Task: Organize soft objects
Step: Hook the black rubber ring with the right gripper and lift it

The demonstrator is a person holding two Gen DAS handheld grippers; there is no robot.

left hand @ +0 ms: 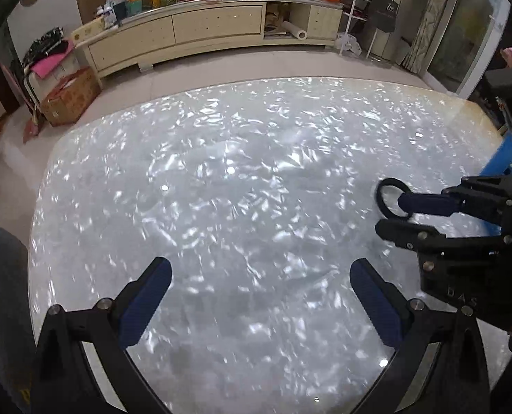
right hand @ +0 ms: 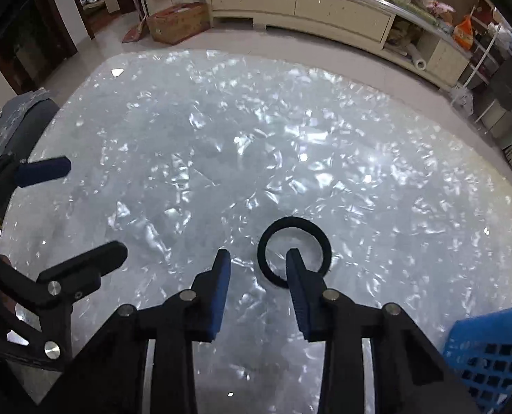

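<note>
A black elastic hair band (right hand: 294, 252) lies flat on the shiny white table (right hand: 221, 145). My right gripper (right hand: 257, 258) is open just above the table, its right finger (right hand: 295, 276) over the band's near rim, its left finger outside the ring. In the left wrist view the band (left hand: 389, 200) shows at the right, with the right gripper (left hand: 392, 212) beside it. My left gripper (left hand: 261, 269) is open wide and empty over the table's near side; it also shows in the right wrist view (right hand: 94, 210) at the left.
A blue plastic basket (right hand: 494, 352) stands at the table's right near corner, also visible in the left wrist view (left hand: 501, 162). A cream cabinet (left hand: 200, 31) with clutter runs along the far wall. A cardboard box (left hand: 69, 100) sits on the floor.
</note>
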